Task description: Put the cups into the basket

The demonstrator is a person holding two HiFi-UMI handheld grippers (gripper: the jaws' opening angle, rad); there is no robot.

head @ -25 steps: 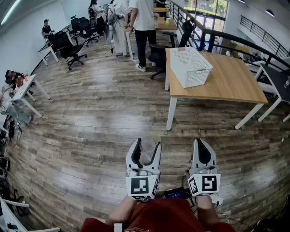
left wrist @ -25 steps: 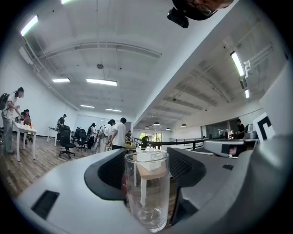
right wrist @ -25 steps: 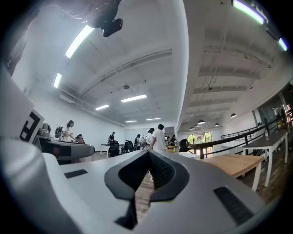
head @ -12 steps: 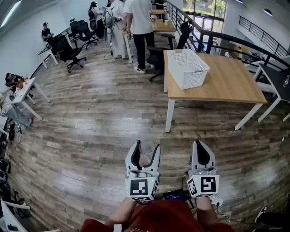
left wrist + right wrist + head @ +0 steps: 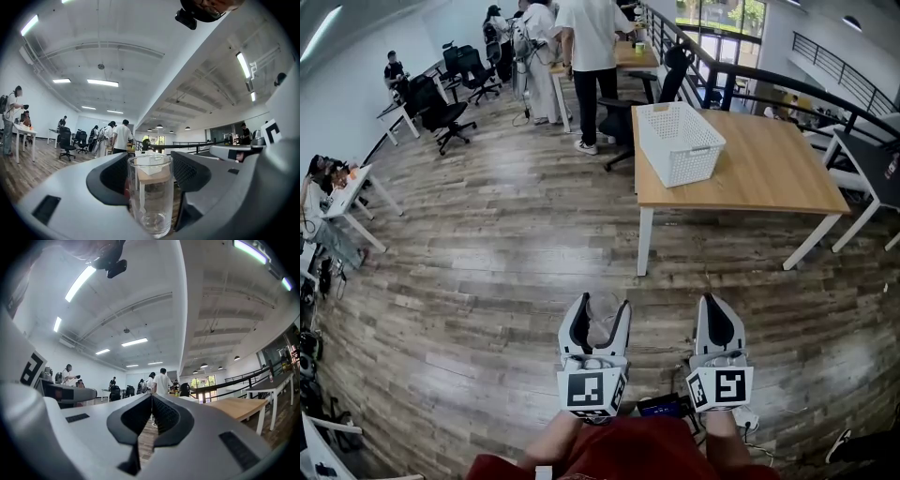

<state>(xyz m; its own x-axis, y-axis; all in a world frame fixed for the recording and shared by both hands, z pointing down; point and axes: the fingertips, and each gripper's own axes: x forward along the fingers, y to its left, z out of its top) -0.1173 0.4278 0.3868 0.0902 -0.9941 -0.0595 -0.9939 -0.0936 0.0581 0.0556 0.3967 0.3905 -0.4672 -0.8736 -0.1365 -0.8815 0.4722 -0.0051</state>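
Where the person stands: on a brown wood-plank floor, with both grippers held out low in front of a red garment.
Left gripper: jaws set wide and clamped on a clear cylindrical glass cup.
Grip detail: the left gripper view shows the glass cup upright between the two dark ribbed pads, one pad against each side of its wall. Its rim sits near the top of the pads.
Cup support: the glass cup is carried clear of the floor, with only the jaws bearing it.
Right gripper: jaws closed together, pad against pad. The right gripper view shows nothing between them.
Marker cubes: a cube with a black-and-white square marker sits at the rear of each gripper, one on the left and one on the right.
Basket: a white perforated plastic basket stands on a light wooden table with white legs, at the table's left end in the head view.
Separation: the basket and table are well apart from both grippers, with open floor between them.
Cup against basket: the glass cup is not in the basket.
Background: several standing people and black office chairs are beyond the table, at the far side of the room.
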